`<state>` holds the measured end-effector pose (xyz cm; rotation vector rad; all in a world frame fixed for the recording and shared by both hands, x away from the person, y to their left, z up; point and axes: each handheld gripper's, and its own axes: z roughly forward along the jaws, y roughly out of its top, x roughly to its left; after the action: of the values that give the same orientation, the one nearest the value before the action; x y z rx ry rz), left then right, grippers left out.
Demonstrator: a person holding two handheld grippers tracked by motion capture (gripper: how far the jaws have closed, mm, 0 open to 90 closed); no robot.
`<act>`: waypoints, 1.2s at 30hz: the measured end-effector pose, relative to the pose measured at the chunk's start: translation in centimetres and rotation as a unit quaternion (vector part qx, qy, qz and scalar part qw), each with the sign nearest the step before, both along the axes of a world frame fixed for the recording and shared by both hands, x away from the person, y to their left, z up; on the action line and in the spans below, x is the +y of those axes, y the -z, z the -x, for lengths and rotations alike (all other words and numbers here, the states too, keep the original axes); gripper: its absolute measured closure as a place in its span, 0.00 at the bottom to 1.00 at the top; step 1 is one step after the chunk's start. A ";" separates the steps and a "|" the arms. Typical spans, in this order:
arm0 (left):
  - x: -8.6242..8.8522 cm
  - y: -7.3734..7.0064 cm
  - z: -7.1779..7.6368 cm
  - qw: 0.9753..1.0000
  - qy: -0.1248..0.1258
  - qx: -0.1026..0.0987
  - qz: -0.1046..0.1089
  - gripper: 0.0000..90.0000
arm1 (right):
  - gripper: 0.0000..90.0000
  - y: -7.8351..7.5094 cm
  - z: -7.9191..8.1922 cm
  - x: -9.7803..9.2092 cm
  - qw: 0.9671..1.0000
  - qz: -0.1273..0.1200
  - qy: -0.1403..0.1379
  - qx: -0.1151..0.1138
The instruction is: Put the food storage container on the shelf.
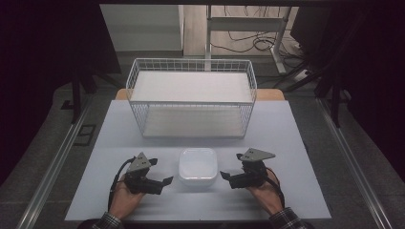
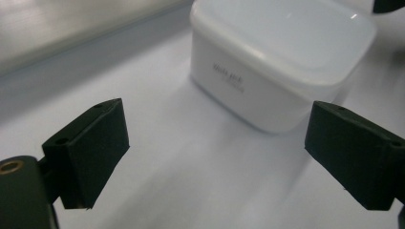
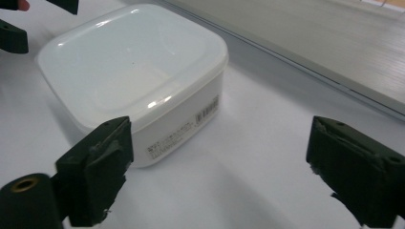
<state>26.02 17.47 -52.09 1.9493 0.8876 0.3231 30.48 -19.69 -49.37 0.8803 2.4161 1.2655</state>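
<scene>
Sitting near the front edge of the pale table (image 1: pixel 119 143), a white lidded plastic container (image 1: pixel 197 165) rests flat between the two hand-held tools, with its lid pressed on and a small printed label on one side wall in the right gripper view. The left gripper (image 1: pixel 165 182) lies just beside the container's left side, its jaws spread wide with nothing between them; in the left gripper view the container (image 2: pixel 282 62) stands ahead of the jaws and apart from them, toward the right. The right gripper (image 1: pixel 225 176) sits just beside the container's right side, pointing at it, its jaws likewise parted and empty; in the right gripper view the container (image 3: pixel 133 76) lies ahead and to the left, close behind the left jaw, though contact cannot be told. A hand (image 1: pixel 125 200) holds the left tool and another hand (image 1: pixel 265 193) holds the right one, each with a plaid cuff at the lower edge of the high view. Farther back on the table stands a white wire basket (image 1: pixel 191 95), well apart from the container, with a white board lying across its top.
</scene>
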 end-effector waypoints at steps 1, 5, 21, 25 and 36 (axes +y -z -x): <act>0.0 -0.2 0.0 1.000 0.003 -0.008 0.003 0.08 | 0.07 0.0 0.0 0.1 1.000 -0.002 -0.002 0.003; -0.5 -0.4 -0.3 1.000 0.009 -0.002 -0.001 0.08 | 0.05 0.1 -0.1 0.5 1.000 -0.009 -0.009 0.016; -3.6 -2.4 -1.9 0.999 0.035 0.022 -0.002 0.07 | 0.00 -1.6 -1.1 2.7 0.999 -0.016 -0.019 0.034; -4.1 -2.3 -2.5 0.999 0.041 0.029 0.003 0.07 | 0.01 -1.5 -1.3 3.7 0.999 0.000 -0.025 0.040; -4.8 -0.8 -4.8 0.996 0.049 0.076 0.021 0.04 | 0.08 -0.5 -2.7 4.9 0.996 -0.001 -0.022 0.081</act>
<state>30.79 12.65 -51.25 1.9906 0.8849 0.0991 33.17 -14.79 -48.87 0.9707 2.5733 1.2555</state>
